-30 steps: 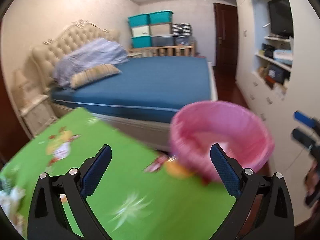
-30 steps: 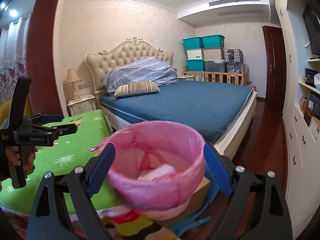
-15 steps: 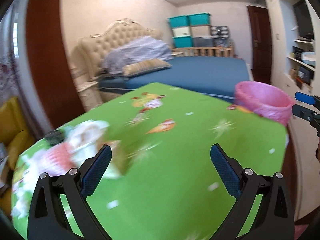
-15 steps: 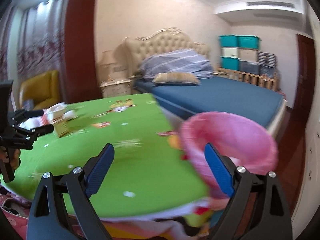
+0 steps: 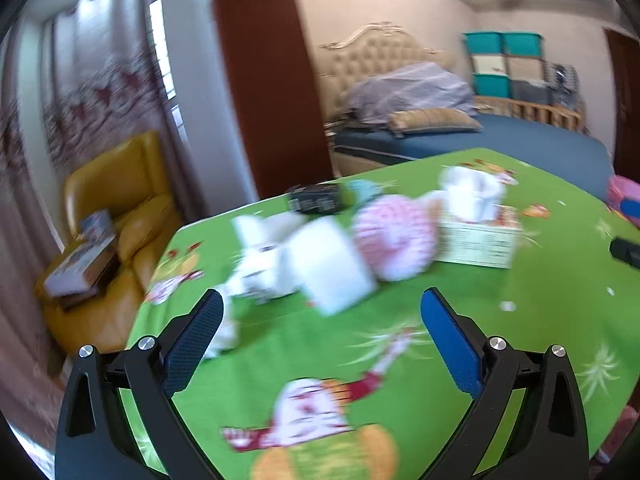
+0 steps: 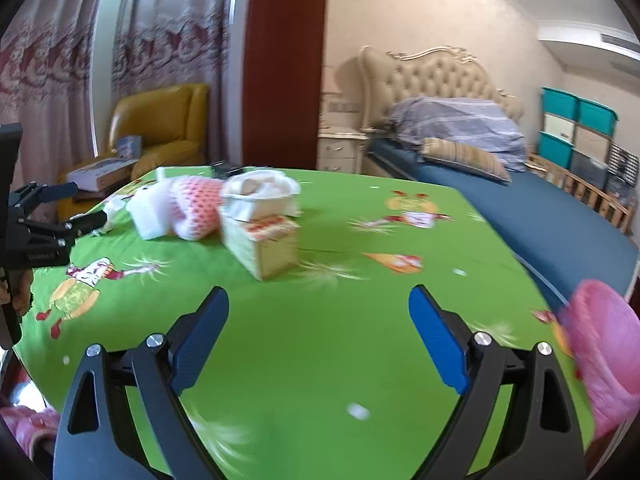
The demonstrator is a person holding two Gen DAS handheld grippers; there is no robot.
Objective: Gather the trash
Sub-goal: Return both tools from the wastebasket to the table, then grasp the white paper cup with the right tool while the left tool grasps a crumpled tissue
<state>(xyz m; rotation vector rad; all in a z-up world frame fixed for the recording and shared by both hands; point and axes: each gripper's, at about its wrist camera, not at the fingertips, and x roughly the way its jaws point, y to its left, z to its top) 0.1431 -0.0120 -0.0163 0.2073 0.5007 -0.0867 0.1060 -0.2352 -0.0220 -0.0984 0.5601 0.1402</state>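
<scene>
Left wrist view has the left gripper (image 5: 320, 320) spread wide with nothing in it, hanging over the green table (image 5: 540, 320) in front of a blurry trash pile (image 5: 332, 256). The right gripper (image 6: 319, 316) is wide apart and empty too, pink bin (image 6: 608, 352) at the table's right edge.

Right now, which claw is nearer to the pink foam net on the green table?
Left. The left claw hangs open just in front of the trash pile holding the pink foam net. The right claw, also open, sits farther back, behind the tissue box.
</scene>
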